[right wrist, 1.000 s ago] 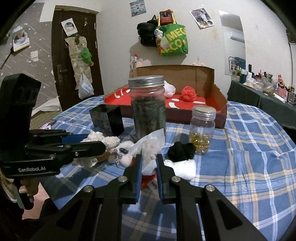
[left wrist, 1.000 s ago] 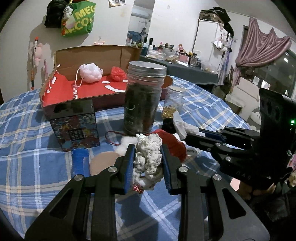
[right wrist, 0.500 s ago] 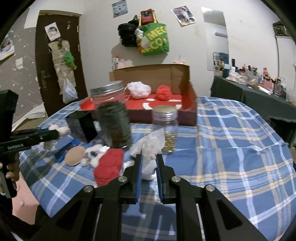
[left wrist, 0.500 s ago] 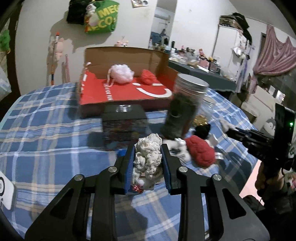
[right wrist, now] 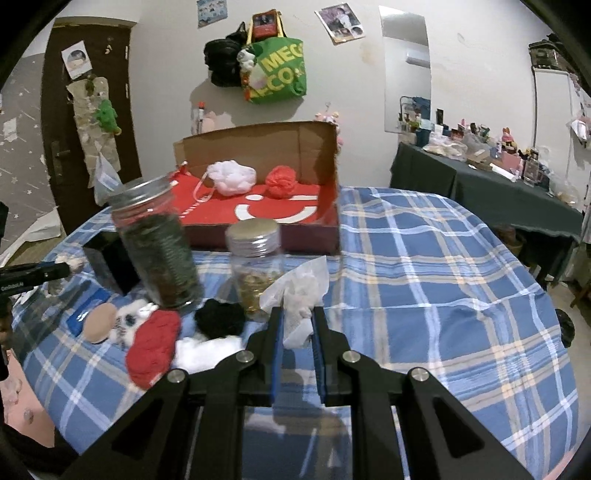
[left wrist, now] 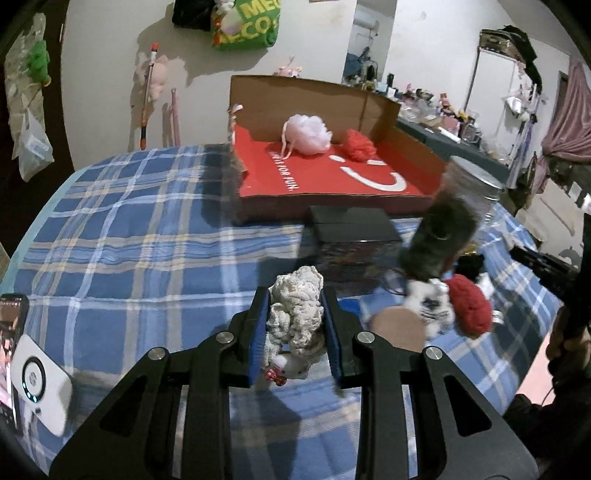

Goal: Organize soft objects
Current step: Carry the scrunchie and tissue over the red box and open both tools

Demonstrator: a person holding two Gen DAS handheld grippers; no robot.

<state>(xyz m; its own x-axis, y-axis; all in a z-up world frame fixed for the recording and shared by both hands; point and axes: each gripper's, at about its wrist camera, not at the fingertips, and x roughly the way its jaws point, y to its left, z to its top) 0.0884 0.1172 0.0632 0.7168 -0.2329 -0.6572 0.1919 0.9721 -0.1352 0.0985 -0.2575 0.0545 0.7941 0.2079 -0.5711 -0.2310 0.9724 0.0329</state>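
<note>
The left claw (left wrist: pixel 294 317) grips a cream knitted toy (left wrist: pixel 295 314) and the right claw (right wrist: pixel 298 326) grips a white tissue (right wrist: pixel 301 295), both held above the counter (right wrist: pixel 424 280) in front of the red box (right wrist: pixel 258 206)

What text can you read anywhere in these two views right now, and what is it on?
"MEG" over "ECO:" (cut off): green bag on the wall.
"FOR FUN." (start unclear): red box floor, beside a white smile mark.
"GenRoboLAI", tiny and unsure: side of the left gripper.
Too small or blurred: wall posters, door note, black printed box, white device.
</note>
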